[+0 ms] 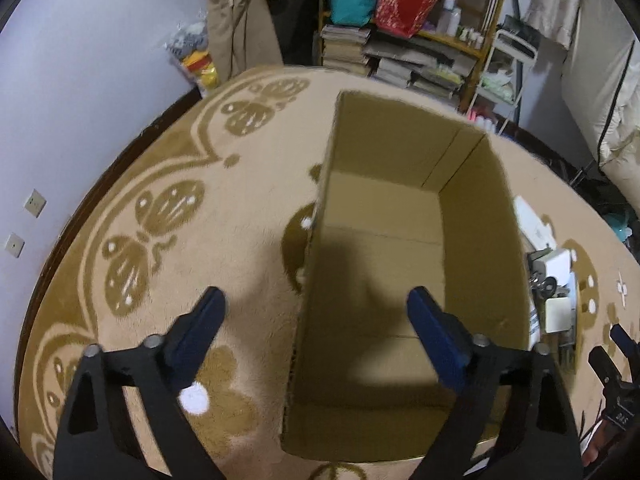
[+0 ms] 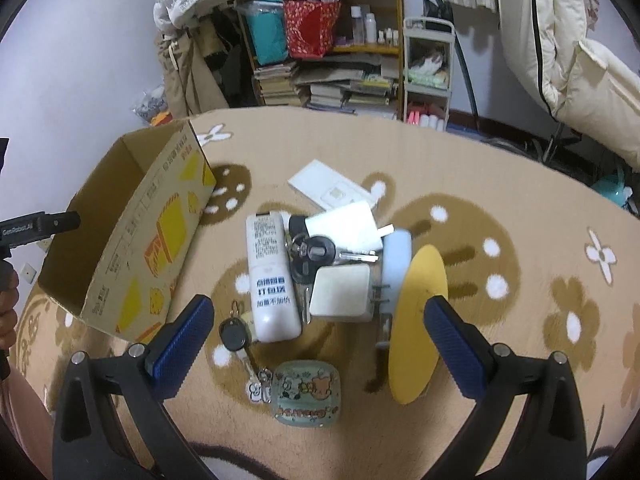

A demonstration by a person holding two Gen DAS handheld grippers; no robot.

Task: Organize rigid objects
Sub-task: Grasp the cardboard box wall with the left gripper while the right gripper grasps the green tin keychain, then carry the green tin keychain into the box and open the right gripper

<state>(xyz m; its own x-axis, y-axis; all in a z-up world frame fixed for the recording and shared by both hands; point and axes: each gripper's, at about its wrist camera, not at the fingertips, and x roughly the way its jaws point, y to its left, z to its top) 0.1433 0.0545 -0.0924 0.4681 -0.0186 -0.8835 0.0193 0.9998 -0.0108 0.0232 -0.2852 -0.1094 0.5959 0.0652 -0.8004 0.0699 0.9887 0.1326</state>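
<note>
An open cardboard box (image 1: 384, 248) stands on the carpet; its inside shows nothing in it. It also shows in the right wrist view (image 2: 132, 240) at the left. My left gripper (image 1: 316, 304) is open and empty above the box's near left wall. My right gripper (image 2: 320, 320) is open and empty above a pile of objects: a white remote (image 2: 272, 280), a black key fob (image 2: 234, 334), a bunch of keys (image 2: 316, 250), a white square adapter (image 2: 340, 290), a yellow disc (image 2: 416, 328), a cartoon-printed tray (image 2: 306, 398) and a flat white box (image 2: 332, 188).
A beige patterned carpet (image 2: 520, 208) covers the floor. Shelves (image 2: 328, 40) with books and bags stand at the back, a white cart (image 2: 428, 64) beside them. The pile shows right of the box in the left wrist view (image 1: 554, 292).
</note>
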